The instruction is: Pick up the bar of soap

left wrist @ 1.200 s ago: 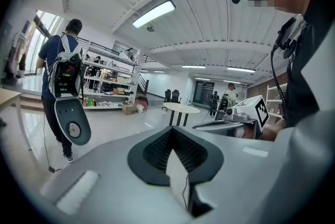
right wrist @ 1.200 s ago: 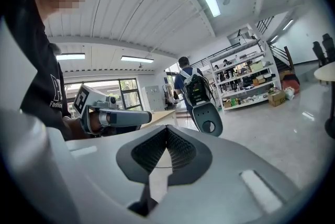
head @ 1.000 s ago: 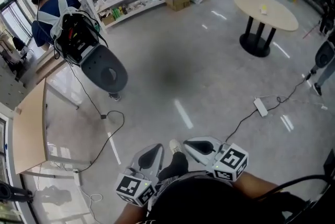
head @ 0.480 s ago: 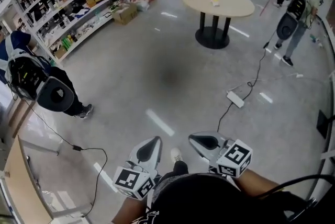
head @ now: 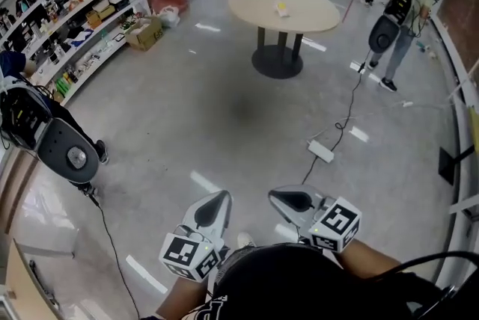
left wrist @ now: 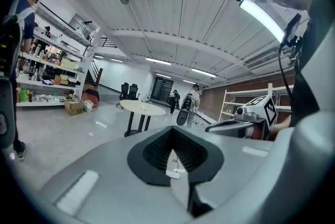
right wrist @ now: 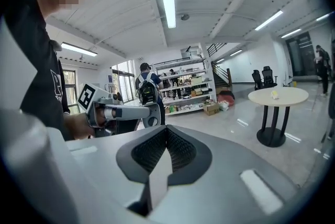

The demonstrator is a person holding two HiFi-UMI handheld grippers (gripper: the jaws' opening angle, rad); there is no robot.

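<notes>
- Jaws on left gripper (head: 215, 205) and right gripper (head: 288, 200) are both closed, empty.
- Nothing grabbed yet; the yellow bit (head: 282, 8) on the table (head: 251, 3), top middle, is maybe the soap.

The right tool (right wrist: 165, 139) has its jaws pressed together, with nothing between them. At nine o'clock a hand (right wrist: 75, 124) holds the left tool (right wrist: 146, 111) roughly level. Just past it, towards eleven o'clock, a person with a backpack (right wrist: 147, 89) stands before stocked shelves (right wrist: 186, 87). At three o'clock a round surface (right wrist: 285, 97) carries a small yellowish block (right wrist: 274, 94), and office chairs (right wrist: 261, 78) stand beyond it.
</notes>
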